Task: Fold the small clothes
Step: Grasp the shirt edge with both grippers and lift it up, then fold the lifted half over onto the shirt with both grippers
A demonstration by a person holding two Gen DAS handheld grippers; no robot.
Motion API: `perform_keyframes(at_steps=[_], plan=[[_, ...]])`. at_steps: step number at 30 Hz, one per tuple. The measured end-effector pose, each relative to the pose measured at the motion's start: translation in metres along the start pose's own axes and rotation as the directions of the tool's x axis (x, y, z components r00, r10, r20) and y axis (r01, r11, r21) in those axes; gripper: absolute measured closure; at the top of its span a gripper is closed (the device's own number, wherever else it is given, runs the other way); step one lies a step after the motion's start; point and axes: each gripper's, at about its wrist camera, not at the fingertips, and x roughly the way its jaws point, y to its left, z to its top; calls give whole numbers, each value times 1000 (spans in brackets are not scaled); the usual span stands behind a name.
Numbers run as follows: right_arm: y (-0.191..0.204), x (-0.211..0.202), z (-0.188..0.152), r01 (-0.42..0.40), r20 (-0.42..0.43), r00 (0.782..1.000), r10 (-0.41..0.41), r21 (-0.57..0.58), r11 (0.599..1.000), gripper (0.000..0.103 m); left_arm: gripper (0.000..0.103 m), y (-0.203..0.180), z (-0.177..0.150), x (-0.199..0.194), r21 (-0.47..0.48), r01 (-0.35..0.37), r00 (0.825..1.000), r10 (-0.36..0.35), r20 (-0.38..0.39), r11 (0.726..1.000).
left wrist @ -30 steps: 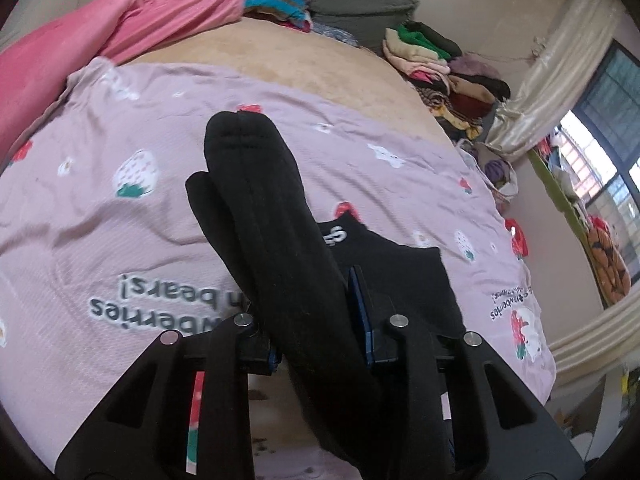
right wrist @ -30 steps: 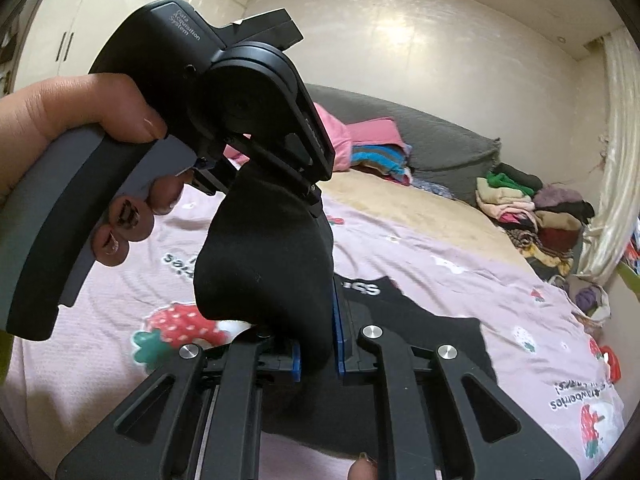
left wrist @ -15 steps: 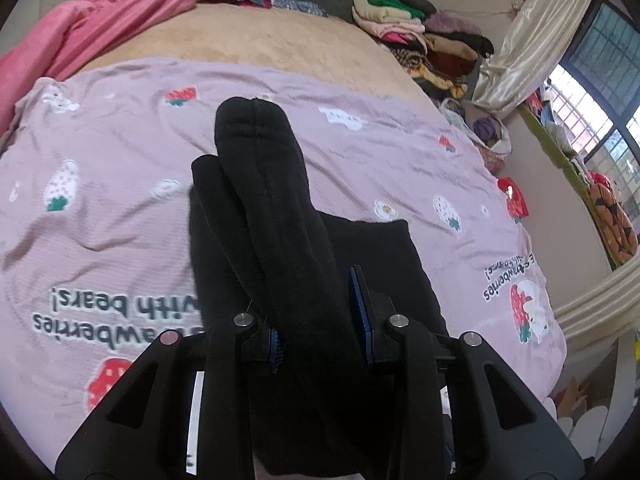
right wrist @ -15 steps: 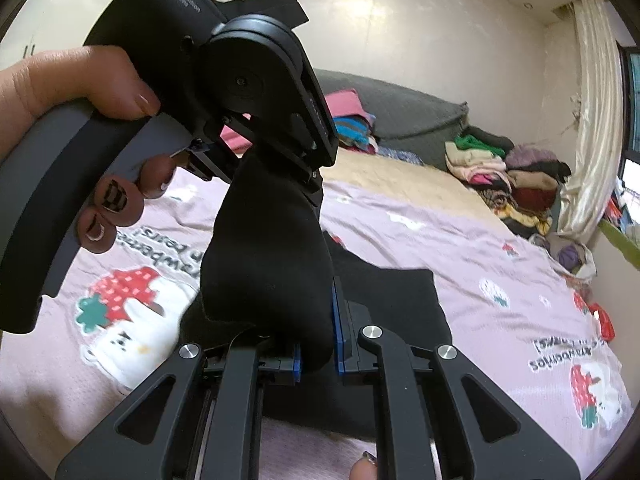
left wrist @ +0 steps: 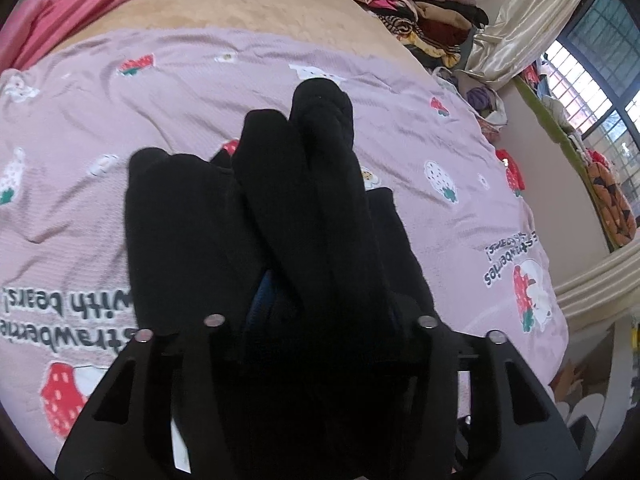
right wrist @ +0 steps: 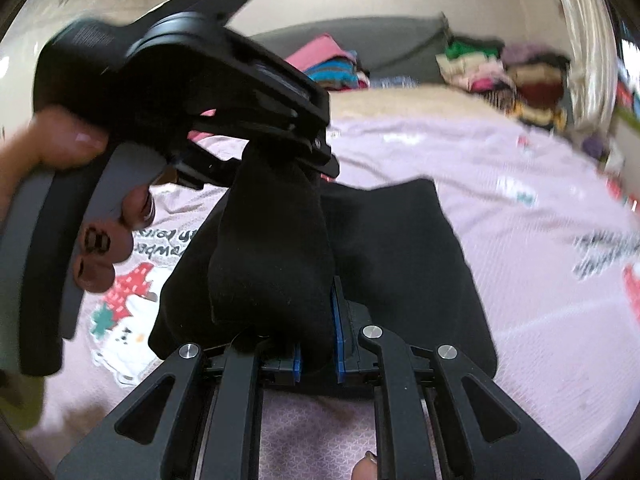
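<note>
Pink strawberry-print bedsheet (left wrist: 420, 92), wrinkled, carries a flat black garment (right wrist: 404, 248). A black knit sock (left wrist: 320, 184), soft and ribbed, runs between both claws above it. Left claw (left wrist: 324, 308) has just been opening, sock loose between spread jaws. Right claw (right wrist: 316, 356) clenched on the sock's other end. Hand (right wrist: 52, 148) grips the left handle, tilted down.

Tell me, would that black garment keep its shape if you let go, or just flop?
Probably flop. The black garment sags in soft folds between the right gripper and the left gripper. It looks light, and likely grippy rather than slippery, since its lower part lies still on the pink blanket.
</note>
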Motion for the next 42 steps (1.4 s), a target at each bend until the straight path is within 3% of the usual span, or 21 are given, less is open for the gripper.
perform_keyframes(at_steps=[3, 7, 9, 13, 17, 21, 25, 27, 28, 30, 32, 35, 38, 42], plan=[[-13, 7, -1, -26, -45, 999, 29, 84, 996, 92, 36, -1, 0, 6, -25, 61, 998, -61, -13, 998], [-29, 13, -6, -52, -88, 994, 69, 191, 980, 89, 24, -2, -1, 0, -67, 117, 993, -117, -1, 991], [-37, 14, -8, -67, -98, 991, 92, 238, 969, 85, 23, 2, -1, -8, -71, 130, 992, -128, 20, 989], [-54, 13, -7, -121, -130, 977, 168, 311, 943, 72, 23, 27, -5, -30, -92, 89, 993, -81, 84, 992], [-71, 12, 7, -248, -126, 937, 325, 414, 876, 41, 23, 55, -23, -37, -113, -4, 995, 16, 103, 994], [-87, 24, 37, -298, -129, 910, 394, 457, 838, 35, 23, 75, -45, -30, -132, -50, 995, 61, 80, 990], [-90, 53, 61, -280, -201, 897, 393, 429, 858, 37, 23, 79, -53, -25, -132, -46, 996, 55, 70, 990], [-89, 63, 66, -237, -230, 907, 352, 413, 879, 52, 22, 77, -56, -25, -115, -51, 996, 59, 70, 992], [-87, 67, 69, -233, -240, 907, 346, 398, 887, 54, 22, 74, -57, -24, -103, -54, 996, 62, 70, 993], [-80, 78, 75, -204, -270, 914, 302, 336, 919, 82, 22, 71, -57, -22, -96, -59, 996, 65, 65, 994], [-76, 78, 80, -203, -265, 922, 283, 294, 934, 85, 22, 69, -55, -19, -96, -53, 997, 58, 57, 994], [-68, 56, 100, -225, -182, 949, 257, 179, 958, 86, 22, 58, -56, -21, -61, -44, 997, 48, 59, 997], [-69, 46, 106, -180, -169, 966, 194, 96, 979, 85, 22, 49, -60, -22, -22, -33, 998, 34, 59, 999], [-81, 73, 87, -130, -254, 956, 149, 91, 987, 85, 22, 41, -65, -16, 17, -53, 998, 52, 37, 998]])
